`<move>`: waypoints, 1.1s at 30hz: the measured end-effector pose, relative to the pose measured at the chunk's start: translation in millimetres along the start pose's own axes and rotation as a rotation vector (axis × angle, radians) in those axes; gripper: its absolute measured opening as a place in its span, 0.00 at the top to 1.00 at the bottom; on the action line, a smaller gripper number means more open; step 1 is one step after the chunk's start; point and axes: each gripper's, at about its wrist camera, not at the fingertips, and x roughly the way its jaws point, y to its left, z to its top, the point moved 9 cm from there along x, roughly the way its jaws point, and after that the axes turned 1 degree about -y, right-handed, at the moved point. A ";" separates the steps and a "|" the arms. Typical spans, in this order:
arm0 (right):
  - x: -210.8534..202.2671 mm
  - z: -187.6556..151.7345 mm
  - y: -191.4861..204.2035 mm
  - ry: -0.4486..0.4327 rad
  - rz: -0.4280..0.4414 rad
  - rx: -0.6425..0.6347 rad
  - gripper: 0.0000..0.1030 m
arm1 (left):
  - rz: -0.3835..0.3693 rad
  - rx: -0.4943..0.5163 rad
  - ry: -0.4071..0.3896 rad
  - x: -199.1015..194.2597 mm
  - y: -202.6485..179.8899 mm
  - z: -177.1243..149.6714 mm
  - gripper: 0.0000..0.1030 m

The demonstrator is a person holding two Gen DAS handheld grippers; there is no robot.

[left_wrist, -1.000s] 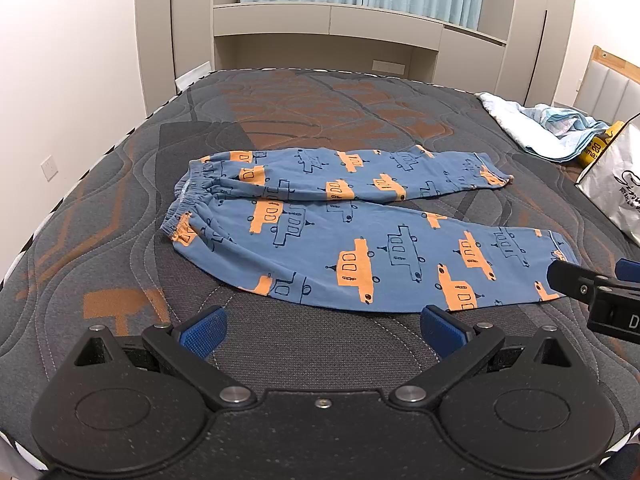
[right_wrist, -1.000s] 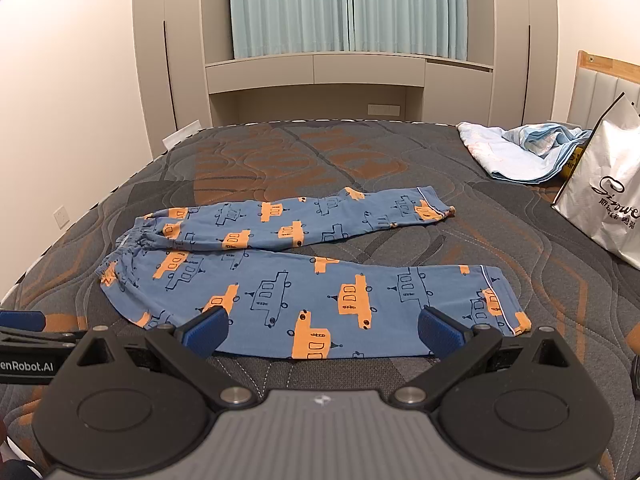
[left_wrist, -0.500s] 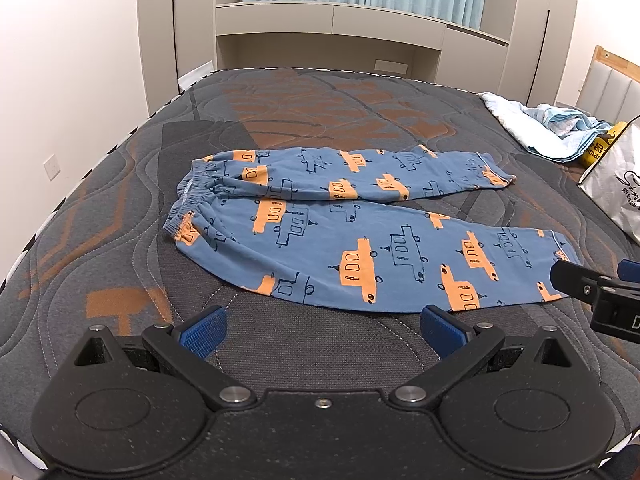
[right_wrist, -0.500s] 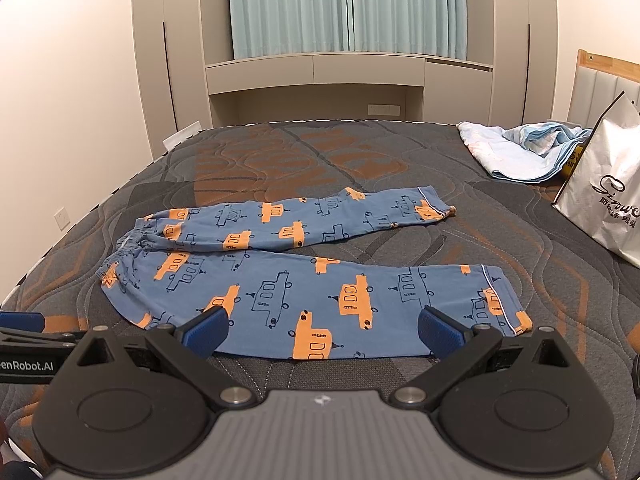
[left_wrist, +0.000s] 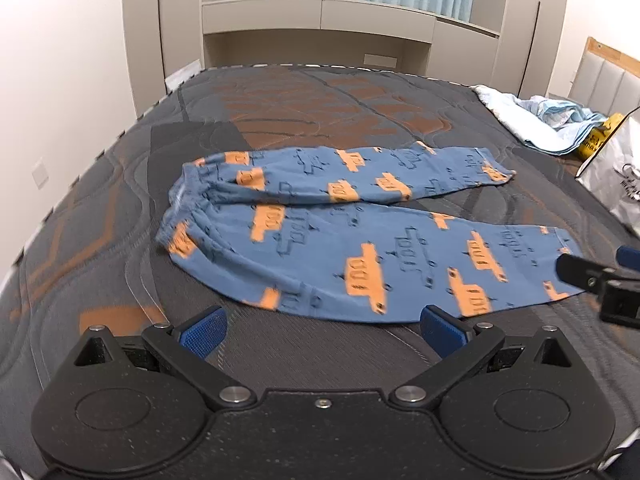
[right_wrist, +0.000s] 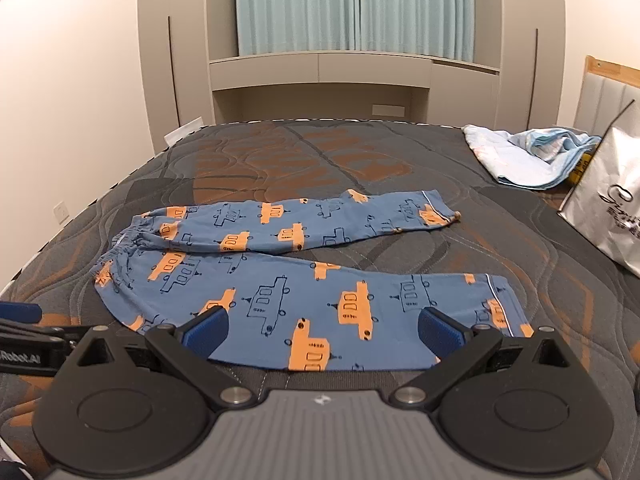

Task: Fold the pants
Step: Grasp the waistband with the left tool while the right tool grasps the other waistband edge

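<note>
Nearest, left claw [left_wrist: 322, 330]: blue pads spread wide, nothing between them, poised over bare bedspread [left_wrist: 120, 208] just short of the near hem of the pants [left_wrist: 360, 248]. Right claw [right_wrist: 322, 330]: likewise wide open and empty, its pads overlapping the lower edge of the near leg in view; contact with the cloth not possible to judge. Also glimpsed at the right edge of the left wrist view, close to the near leg's cuff.

Next, children's pyjama pants, blue with orange vehicle print, spread flat across the middle of the bed. Elastic waistband [right_wrist: 120, 248] to the left, cuffs to the right. Two legs lying side by side, touching near the waist and parting toward the cuffs, the far leg [right_wrist: 320, 220] angled slightly away.

Progress, as a judgement: laid out and smoothed, no fold made yet. Remaining: one leg brought over the other lengthwise, then cuffs folded toward the waistband.

Farther off, at the right: white shopping bag [right_wrist: 612, 216], then a crumpled pale blue blanket [right_wrist: 528, 156], both well apart from the pants. Beyond the bed, built-in cupboards and teal curtains [right_wrist: 352, 4].
</note>
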 end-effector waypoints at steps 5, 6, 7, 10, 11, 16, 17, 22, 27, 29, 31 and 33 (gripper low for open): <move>30.8 13.4 4.4 0.006 0.029 -0.032 0.00 | -0.012 0.032 0.015 31.2 26.8 17.7 0.00; 38.1 17.6 6.4 0.005 0.036 -0.040 0.00 | -0.028 0.026 0.020 38.2 33.6 23.3 0.00; 45.2 22.6 8.4 0.004 0.045 -0.049 0.00 | -0.040 0.022 0.020 45.4 40.6 29.6 0.00; 71.4 41.9 14.0 -0.003 0.094 -0.076 0.00 | -0.043 0.042 0.018 70.8 62.0 54.1 0.00; 80.8 48.8 15.1 -0.004 0.110 -0.085 0.00 | -0.024 0.063 0.015 81.3 69.5 64.0 0.00; 142.2 87.5 25.1 -0.007 0.201 -0.178 0.00 | -0.016 0.175 0.002 136.8 101.1 111.9 0.00; 155.1 93.8 28.0 -0.008 0.216 -0.202 0.00 | -0.026 0.191 -0.002 147.0 105.3 120.0 0.00; 226.9 118.1 46.5 0.019 0.333 -0.319 0.00 | -0.057 0.251 -0.004 209.6 129.4 154.8 0.01; 277.7 139.8 63.7 0.090 0.453 -0.414 0.00 | -0.066 0.361 0.042 265.5 149.1 174.4 0.09; 285.3 143.9 66.8 0.105 0.471 -0.440 0.00 | -0.091 0.400 0.072 284.8 156.2 182.5 0.13; 310.0 154.3 74.6 0.148 0.503 -0.541 0.00 | -0.130 0.410 0.093 301.3 162.3 189.8 0.14; 325.3 159.7 78.5 0.174 0.528 -0.588 0.00 | -0.170 0.394 0.129 318.0 167.9 195.6 0.20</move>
